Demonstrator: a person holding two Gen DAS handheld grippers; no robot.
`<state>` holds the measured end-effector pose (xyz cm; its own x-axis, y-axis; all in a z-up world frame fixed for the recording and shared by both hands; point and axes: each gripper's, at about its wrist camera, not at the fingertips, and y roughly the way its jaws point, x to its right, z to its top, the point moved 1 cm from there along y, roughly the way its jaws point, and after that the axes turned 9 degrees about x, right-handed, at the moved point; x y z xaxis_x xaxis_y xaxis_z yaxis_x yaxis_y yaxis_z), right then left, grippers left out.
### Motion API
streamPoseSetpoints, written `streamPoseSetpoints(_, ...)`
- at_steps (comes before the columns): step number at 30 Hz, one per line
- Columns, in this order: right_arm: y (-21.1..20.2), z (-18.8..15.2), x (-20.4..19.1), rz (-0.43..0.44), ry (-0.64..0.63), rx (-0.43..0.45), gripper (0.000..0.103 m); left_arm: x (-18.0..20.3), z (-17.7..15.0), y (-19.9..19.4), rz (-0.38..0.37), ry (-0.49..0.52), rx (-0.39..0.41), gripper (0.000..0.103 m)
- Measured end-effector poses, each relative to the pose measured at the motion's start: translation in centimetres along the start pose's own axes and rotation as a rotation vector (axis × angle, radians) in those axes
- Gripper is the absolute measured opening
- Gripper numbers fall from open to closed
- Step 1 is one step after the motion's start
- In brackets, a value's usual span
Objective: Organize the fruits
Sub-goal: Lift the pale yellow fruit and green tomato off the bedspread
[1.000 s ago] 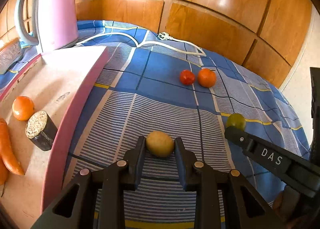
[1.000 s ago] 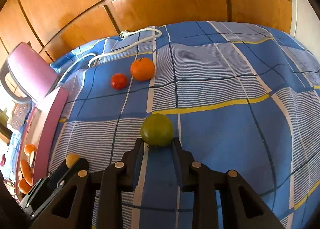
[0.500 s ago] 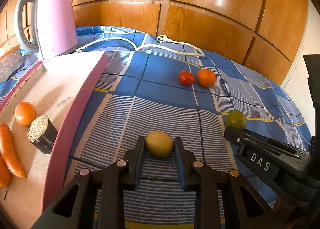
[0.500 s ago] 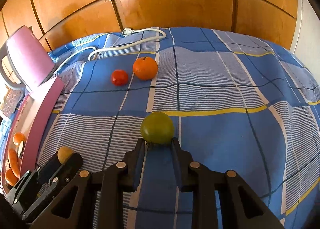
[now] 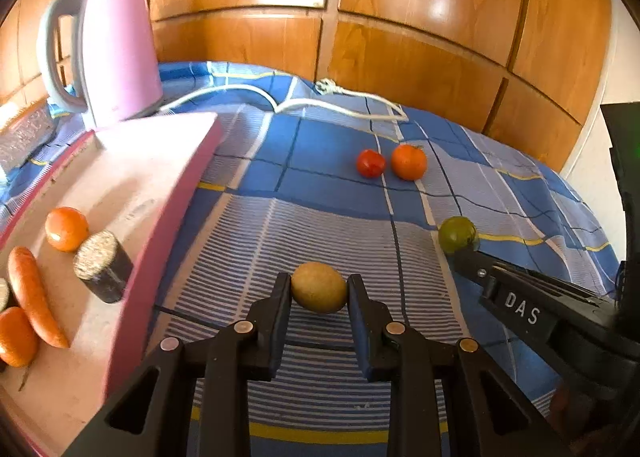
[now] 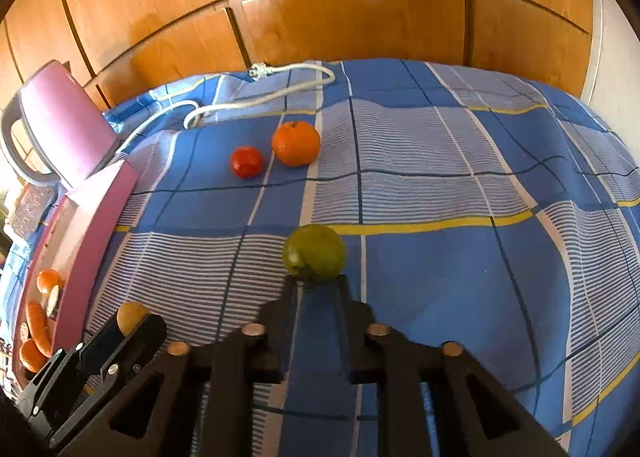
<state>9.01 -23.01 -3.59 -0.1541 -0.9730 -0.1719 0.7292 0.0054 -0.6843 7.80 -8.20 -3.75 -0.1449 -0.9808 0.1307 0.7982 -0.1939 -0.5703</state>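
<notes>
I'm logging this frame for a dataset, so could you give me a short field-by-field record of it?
left gripper: shut on yellow-brown fruit
right gripper: shut on green fruit
loose on checked cloth: red tomato, orange
pink tray: oranges, carrot
back left: pink kettle, white cord

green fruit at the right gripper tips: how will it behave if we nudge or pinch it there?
The green fruit looks round and sits on the soft checked cloth, so a nudge would probably roll it. Only the right gripper tips touch its near side; a pinch there might squirt it forward. Its skin looks smooth and glossy, possibly slippery.
</notes>
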Motion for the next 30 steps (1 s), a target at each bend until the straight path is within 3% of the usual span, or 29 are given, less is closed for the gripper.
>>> streamPoseSetpoints(4, 0.0, 0.0, -0.5, 0.009, -0.017, 0.002, 0.008, 0.0, 0.3, -0.9, -0.001, 0.007, 0.035, 0.028)
streamPoseSetpoints(8, 0.7, -0.2, 0.0, 0.033, 0.021, -0.041, 0.009, -0.1, 0.2, -0.7, 0.004, 0.004, 0.019, 0.028)
streamPoseSetpoints(9, 0.6, -0.2, 0.3, 0.051, 0.044, -0.039, 0.011, -0.2, 0.2, -0.6, 0.007, 0.0, 0.014, 0.028)
streamPoseSetpoints(11, 0.6, -0.2, 0.9, 0.102, 0.093, -0.043, 0.027, -0.5, 0.1, -0.2, 0.002, -0.021, -0.005, 0.028)
streamPoseSetpoints(12, 0.6, -0.2, 1.1, 0.119, 0.111, -0.043, 0.028, -0.5, 0.0, -0.1, 0.003, -0.027, -0.011, 0.028)
streamPoseSetpoints(15, 0.5, 0.0, 1.1, 0.104, 0.119, -0.029, 0.035, -0.6, -0.2, 0.3, 0.005, -0.034, -0.028, 0.028)
streamPoseSetpoints(21, 0.4, 0.4, 2.1, 0.027, 0.143, -0.004, 0.038, -0.5, -0.2, 0.7, 0.007, -0.042, -0.036, 0.028)
streamPoseSetpoints(23, 0.5, 0.7, 2.5, 0.01, 0.152, 0.012, 0.046, -0.5, -0.2, 0.8, 0.01, -0.036, -0.034, 0.028)
streamPoseSetpoints(30, 2.0, 1.8, 2.5, 0.016, 0.133, 0.04, 0.047, -0.2, -0.1, 1.1, 0.018, -0.024, -0.031, 0.028)
